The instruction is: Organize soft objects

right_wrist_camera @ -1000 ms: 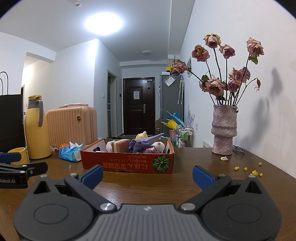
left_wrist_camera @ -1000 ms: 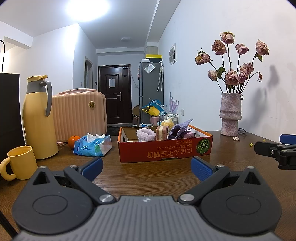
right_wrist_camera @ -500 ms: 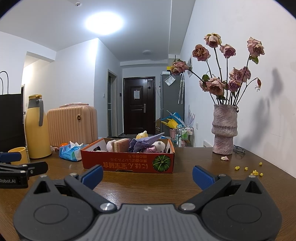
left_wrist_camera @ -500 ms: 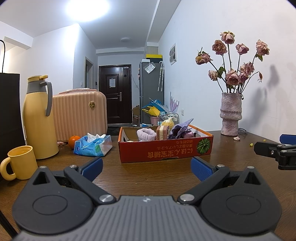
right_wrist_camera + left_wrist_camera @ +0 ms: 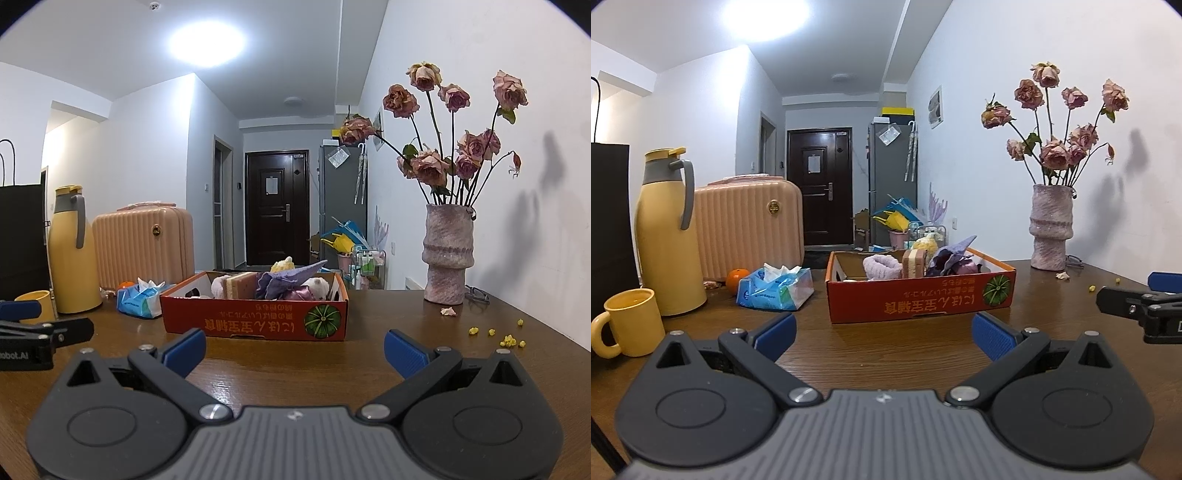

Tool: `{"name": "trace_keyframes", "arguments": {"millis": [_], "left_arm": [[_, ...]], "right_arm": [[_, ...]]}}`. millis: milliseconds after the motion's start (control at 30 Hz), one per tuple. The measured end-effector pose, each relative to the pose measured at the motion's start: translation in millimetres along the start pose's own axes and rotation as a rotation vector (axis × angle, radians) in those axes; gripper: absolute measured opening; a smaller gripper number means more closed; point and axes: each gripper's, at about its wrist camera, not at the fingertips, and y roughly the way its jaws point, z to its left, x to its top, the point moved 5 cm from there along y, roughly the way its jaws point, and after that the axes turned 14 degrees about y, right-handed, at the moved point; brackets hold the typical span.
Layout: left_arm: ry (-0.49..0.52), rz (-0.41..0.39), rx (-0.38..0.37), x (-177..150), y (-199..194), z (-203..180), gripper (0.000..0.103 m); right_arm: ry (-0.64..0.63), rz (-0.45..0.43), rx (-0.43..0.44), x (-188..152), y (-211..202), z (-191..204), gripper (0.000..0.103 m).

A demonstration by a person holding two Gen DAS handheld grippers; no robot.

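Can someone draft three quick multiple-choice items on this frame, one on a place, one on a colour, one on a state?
1. Where does the blue plastic tissue pack lie?
A. Inside the box
B. On the table between the small orange fruit and the red cardboard box
C. Beside the vase

2. What colour is the ceramic mug in front of the tall yellow thermos jug?
A. Yellow
B. White
C. Green

3. What is the state of the left hand-held gripper and the right hand-held gripper?
A. Both shut on cloth
B. Left open, right shut
C. Both open and empty

Answers: 1 B, the pack sits on the wood left of the box, the orange behind it. 2 A, it matches the jug. 3 C, in each wrist view the blue pads stand wide apart with only bare table between.
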Motion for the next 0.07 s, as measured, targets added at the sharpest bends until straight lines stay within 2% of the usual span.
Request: {"name": "trace_keyframes", "arguments": {"millis": [67], "left_arm": [[0.0,0.005,0.003,-0.4,1.6,-0.3,0.103]], "right_arm": [[0.0,0.005,0.0,-1.3,1.5,-1.0,0.103]]}}
